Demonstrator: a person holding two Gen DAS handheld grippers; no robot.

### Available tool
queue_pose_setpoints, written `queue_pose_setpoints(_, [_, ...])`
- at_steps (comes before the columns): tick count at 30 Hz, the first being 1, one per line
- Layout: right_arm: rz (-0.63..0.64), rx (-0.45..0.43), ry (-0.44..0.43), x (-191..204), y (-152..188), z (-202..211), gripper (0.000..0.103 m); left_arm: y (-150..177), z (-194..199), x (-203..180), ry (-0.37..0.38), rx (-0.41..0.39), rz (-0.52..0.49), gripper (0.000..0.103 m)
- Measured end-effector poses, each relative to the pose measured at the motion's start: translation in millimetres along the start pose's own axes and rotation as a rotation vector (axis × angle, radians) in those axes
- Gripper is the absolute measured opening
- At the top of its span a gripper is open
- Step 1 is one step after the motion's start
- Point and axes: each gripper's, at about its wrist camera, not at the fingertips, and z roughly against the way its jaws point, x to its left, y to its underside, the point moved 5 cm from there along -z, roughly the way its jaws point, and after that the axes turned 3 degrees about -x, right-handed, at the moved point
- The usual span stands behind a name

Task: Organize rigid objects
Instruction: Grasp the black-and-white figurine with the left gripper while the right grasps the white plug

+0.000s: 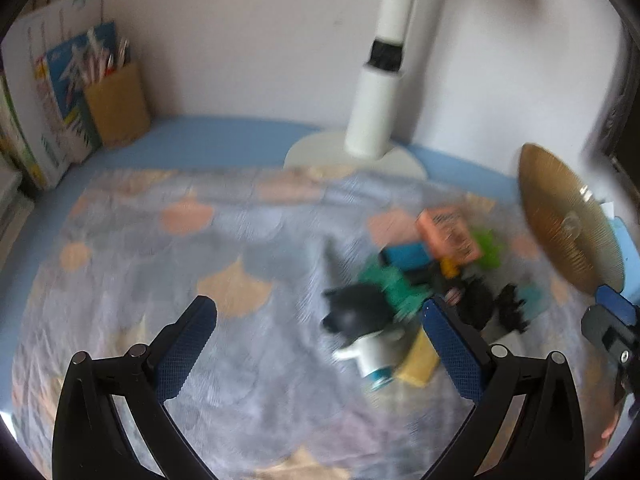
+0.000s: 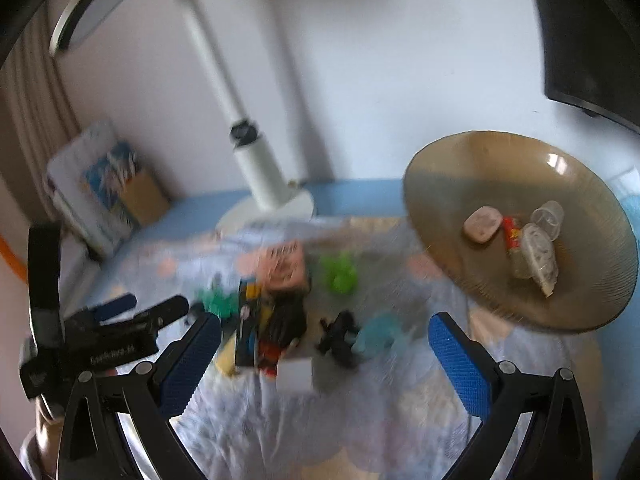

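- Between the blue pads of the left gripper point(image 1: 320, 340), nothing: its jaws stand wide apart over the patterned cloth point(image 1: 168, 264), with the pile of small objects point(image 1: 420, 284) off at 2 o'clock from its centre.
- Over on the right gripper point(image 2: 324, 354), same story: jaws spread wide, holding nothing, hovering above the pile, which sits dead ahead at 12 o'clock between its pads.
- Up at 2 o'clock in the right wrist view, the brown dish point(image 2: 460, 184) already carries a few pieces: a pale oval case, a red-labelled tube, a clear cup or two.
- My read: sorting is under way, one more pick is being lined up, and most of the heap is left to go.
- Next move calls for choosing one piece at the edge of the pile, say the green toy point(image 2: 340, 272) at its far side, dropping the pads around it alone and closing without dragging neighbours.
- Trouble for the eye: both views are smeared with motion blur, so the dark lumps in the pile can't be named.
- Left wrist view shows the dish edge-on at 3 o'clock, contents hidden.
- At 12 o'clock the white lamp point(image 1: 376, 120) runs out of frame.
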Motion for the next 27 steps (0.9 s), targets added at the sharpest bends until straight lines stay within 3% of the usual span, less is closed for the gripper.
queue_pose_setpoints(9, [0.004, 0.103, 0.043, 3, 52, -36, 0.103, 29, -23, -1, 0.022, 0.062, -0.004, 0.103])
queue_pose_setpoints(13, [0.021, 0.15, 0.054, 2, 66, -54, 0.103, 32, -31, -8, -0.041, 0.041, -0.086, 0.103])
queue_pose_setpoints(15, [0.06, 0.12, 0.088, 3, 66, -56, 0.103, 30, -32, -9, -0.04, 0.037, -0.089, 0.103])
queue_pose_setpoints(23, [0.136, 0.164, 0.199, 9, 65, -74, 0.103, 20, -39, -10, -0.065, 0.02, -0.087, 0.103])
queue_pose_setpoints(27, [0.121, 0.164, 0.189, 4, 64, -74, 0.103, 16, -43, -10, -0.068, 0.02, -0.083, 0.103])
